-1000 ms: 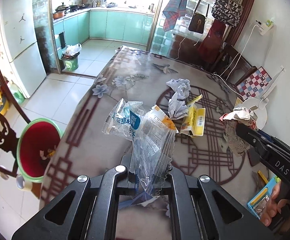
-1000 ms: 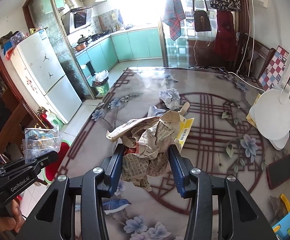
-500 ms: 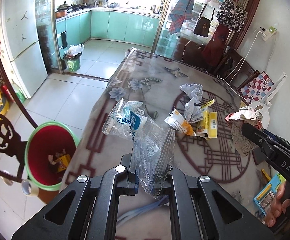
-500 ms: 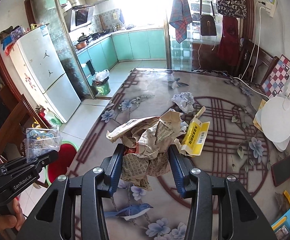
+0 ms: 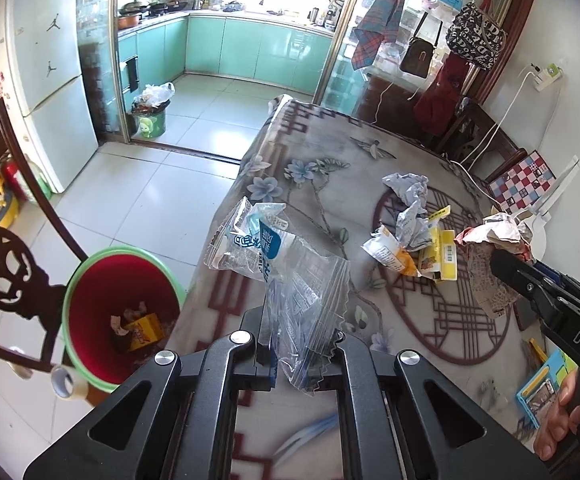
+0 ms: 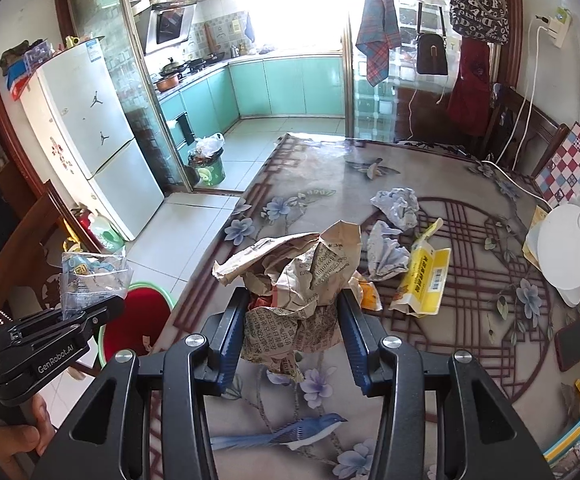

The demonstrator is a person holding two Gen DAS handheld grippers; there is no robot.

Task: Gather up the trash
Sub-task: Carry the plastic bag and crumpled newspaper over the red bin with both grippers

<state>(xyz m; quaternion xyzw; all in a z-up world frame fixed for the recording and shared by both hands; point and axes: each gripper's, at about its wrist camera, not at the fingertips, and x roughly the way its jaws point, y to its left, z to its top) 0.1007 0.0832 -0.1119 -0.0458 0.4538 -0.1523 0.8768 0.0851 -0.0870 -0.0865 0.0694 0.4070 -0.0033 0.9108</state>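
The left gripper [image 5: 300, 344] was clamped on a clear plastic bag [image 5: 286, 268] with blue print, held up over the left edge of the table [image 5: 322, 152], with the bag's crumpled top leaning out toward the floor side. Below and left of it on the floor stood a red bin [image 5: 124, 312] with a green rim, holding a yellow box and paper scraps. The right gripper [image 6: 294, 320] was clamped on a wad of crumpled newspaper [image 6: 302, 276], lifted near the same left edge. On the table's middle lay more trash: two balls of crumpled white paper [image 6: 396, 206], a flattened yellow carton [image 6: 426, 280] and an orange wrapper [image 6: 368, 294] touching the newspaper's side.
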